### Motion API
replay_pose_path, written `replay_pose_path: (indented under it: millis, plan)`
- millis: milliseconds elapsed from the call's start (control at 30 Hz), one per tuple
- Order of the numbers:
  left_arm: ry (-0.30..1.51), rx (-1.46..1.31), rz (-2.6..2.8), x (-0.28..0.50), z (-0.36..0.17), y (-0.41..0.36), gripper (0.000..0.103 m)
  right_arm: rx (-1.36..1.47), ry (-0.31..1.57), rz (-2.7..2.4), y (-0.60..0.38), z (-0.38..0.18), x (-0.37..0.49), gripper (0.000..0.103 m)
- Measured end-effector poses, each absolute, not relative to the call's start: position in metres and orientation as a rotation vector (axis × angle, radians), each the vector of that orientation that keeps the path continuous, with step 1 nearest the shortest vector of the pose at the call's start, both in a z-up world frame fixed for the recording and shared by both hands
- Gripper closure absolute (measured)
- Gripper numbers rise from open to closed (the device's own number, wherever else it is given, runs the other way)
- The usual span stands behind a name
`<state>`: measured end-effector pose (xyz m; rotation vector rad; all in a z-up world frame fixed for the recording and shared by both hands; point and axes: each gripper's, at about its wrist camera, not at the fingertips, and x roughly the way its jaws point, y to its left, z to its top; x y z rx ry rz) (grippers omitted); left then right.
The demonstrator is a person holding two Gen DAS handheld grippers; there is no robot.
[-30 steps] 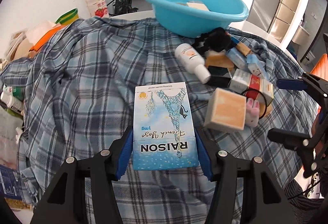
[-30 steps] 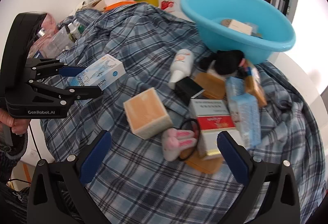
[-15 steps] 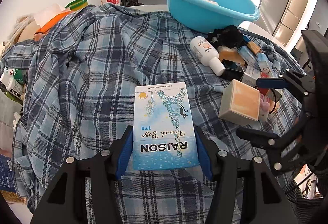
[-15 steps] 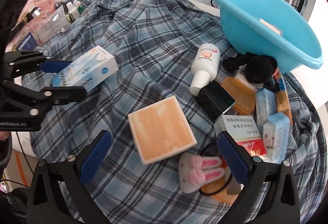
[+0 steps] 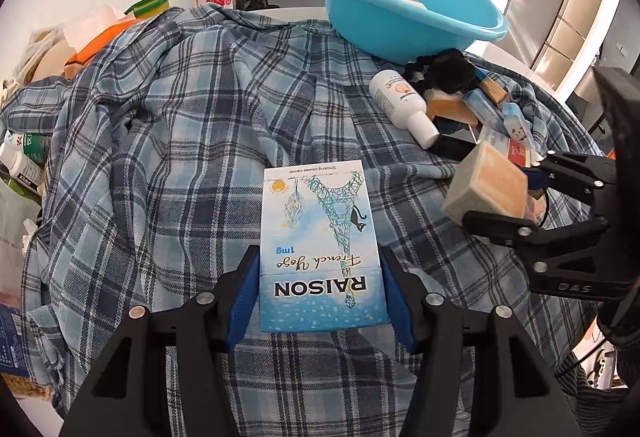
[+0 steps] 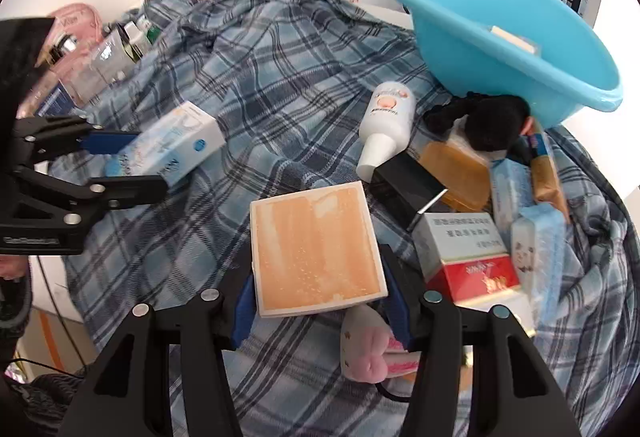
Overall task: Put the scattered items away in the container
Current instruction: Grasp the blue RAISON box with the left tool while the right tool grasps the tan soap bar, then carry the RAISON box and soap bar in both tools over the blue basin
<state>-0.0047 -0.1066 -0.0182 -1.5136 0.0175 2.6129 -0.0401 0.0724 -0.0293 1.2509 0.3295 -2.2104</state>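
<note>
Inside, the blue basin [image 6: 500,37] holds 1 pale block [image 6: 514,39]; left gripper [image 5: 320,293] fingers pinch the RAISON box [image 5: 320,237], right gripper [image 6: 320,301] fingers pinch the orange-faced block [image 6: 316,249]

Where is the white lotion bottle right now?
In the right wrist view, the white lotion bottle lies on the plaid cloth right of centre, just below the blue basin, its cap toward the black box.

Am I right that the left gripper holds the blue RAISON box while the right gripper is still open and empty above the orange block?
Not quite. The left gripper does hold the RAISON box, but the right gripper is not open and empty: the right wrist view shows its jaws shut on the orange block, and the left wrist view shows that block clamped off the plaid cloth.
</note>
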Motion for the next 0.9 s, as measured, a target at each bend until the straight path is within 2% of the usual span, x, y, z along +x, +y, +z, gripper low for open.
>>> replay_pose_path:
  millis: [300, 533, 900]
  plan:
    - [0.067, -1.469, 2.602, -0.003, -0.008, -0.086, 0.044, 1.204, 0.267, -2.303, 0.107, -0.001, -0.029, 0.05]
    - [0.094, -1.453, 2.592, -0.002, -0.003, -0.071, 0.044, 1.246, 0.155, -2.394, 0.152, 0.0, -0.032, 0.05]
    - [0.131, -1.409, 2.547, -0.012, 0.0, -0.035, 0.044, 1.282, 0.098, -2.48, 0.198, -0.003, -0.025, 0.049]
